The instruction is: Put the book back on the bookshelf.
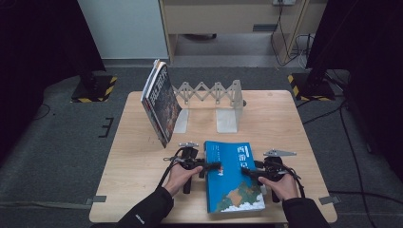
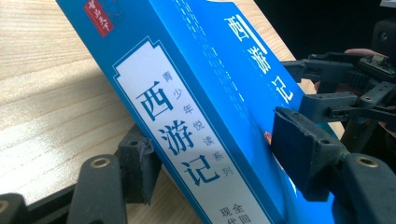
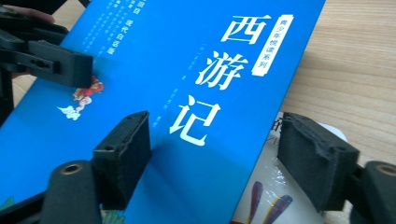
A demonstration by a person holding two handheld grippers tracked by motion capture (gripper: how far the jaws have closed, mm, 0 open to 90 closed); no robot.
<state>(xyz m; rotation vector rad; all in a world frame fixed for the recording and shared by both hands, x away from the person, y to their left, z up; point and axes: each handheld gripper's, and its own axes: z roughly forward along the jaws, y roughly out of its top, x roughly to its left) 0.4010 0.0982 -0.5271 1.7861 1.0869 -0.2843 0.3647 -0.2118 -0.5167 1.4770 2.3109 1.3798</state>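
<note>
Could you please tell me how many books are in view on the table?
3: a blue book between both grippers at the near edge, another book under it, and a dark book leaning at the metal rack's left end.

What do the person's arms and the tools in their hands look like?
Both arms wear black sleeves, and the left one has a small white mark near the cuff. Each hand holds a black tool: the left tool and the right tool. Each has two black jaws tipped with chunky, rough foam-like pads, a grey three-cornered plate on top and a thin black cable looping off it.
</note>
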